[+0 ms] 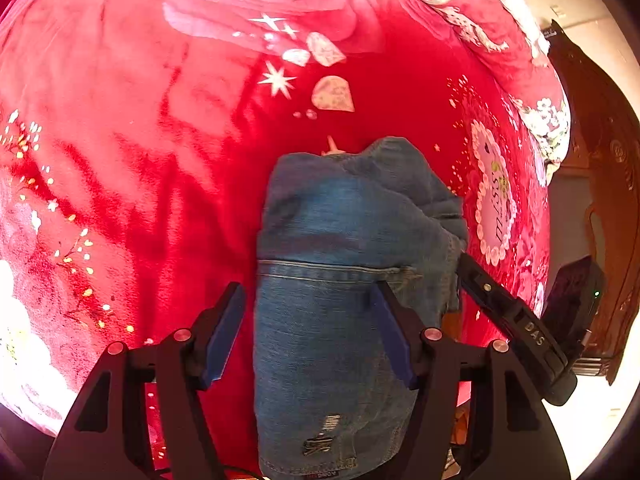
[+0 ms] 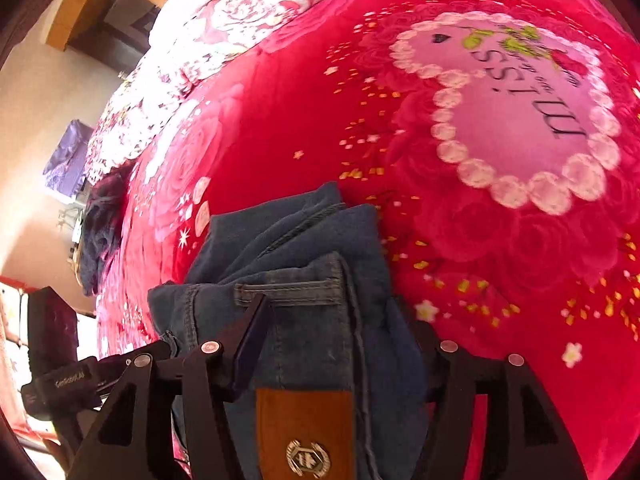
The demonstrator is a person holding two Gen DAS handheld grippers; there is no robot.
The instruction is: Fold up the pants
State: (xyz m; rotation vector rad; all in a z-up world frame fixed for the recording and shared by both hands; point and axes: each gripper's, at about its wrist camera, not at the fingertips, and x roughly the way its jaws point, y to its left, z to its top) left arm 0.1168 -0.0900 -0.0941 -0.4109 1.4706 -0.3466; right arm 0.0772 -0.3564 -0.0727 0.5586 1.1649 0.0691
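- Now, in the left wrist view, the blue pants (image 1: 344,280) lie folded on the red flower blanket (image 1: 140,160) (it covers a bed).
- The left gripper (image 1: 308,336) is wide apart, holding nothing, one finger over the denim.
- In the right wrist view, the right gripper (image 2: 332,344) sits around the pants (image 2: 304,280) by the brown patch (image 2: 304,432); I cannot tell if it squeezes.

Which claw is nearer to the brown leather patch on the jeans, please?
The right. The right claw straddles the jeans with the leather patch directly between its arms. The left claw is open over the jeans' far end.
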